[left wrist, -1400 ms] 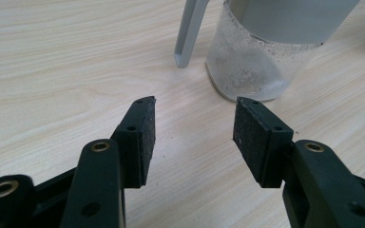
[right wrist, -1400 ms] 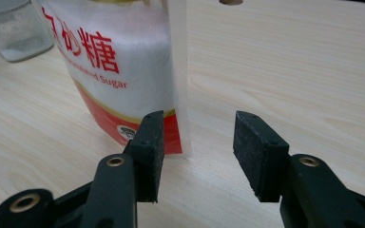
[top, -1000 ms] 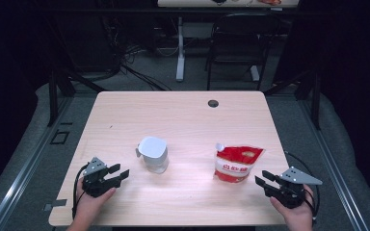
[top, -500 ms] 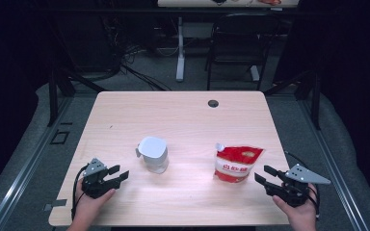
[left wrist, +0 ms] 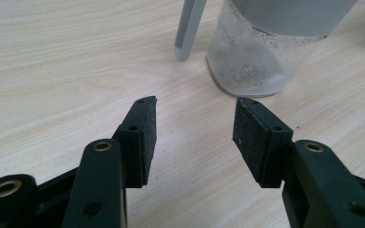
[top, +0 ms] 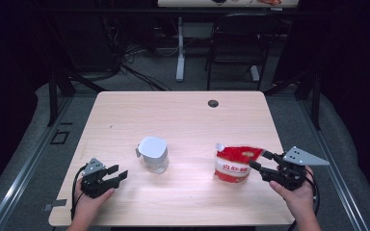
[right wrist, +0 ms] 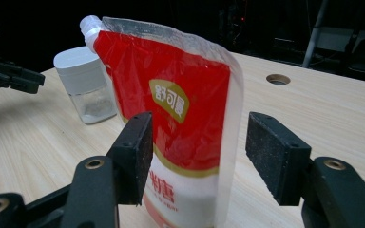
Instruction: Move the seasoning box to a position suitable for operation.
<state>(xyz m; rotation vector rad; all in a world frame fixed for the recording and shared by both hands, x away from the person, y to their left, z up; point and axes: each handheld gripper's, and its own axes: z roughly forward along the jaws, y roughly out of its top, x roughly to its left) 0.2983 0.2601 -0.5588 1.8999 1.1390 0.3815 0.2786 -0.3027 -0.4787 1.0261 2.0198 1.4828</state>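
A red and white spouted pouch [top: 235, 162] stands upright on the right half of the wooden table [top: 183, 120]; up close the pouch [right wrist: 180, 137] sits partly between the open jaws of my right gripper [right wrist: 197, 142], untouched by either pad. From above, that right gripper [top: 260, 161] is just right of the pouch. A clear jar with a grey lid [top: 152, 154] stands mid-table. My left gripper [top: 118, 174] rests open to the jar's left; its own view has the jar [left wrist: 261, 47] just beyond the open left gripper [left wrist: 193, 135], nothing between the pads.
A round cable hole [top: 213, 103] lies near the table's far edge. A black chair [top: 236, 48] and a white desk leg [top: 180, 48] stand beyond the table. Bare wood surrounds the jar and pouch.
My right gripper has moved left toward the pouch, its jaws now flanking the pouch's right edge. The left gripper has stayed put.
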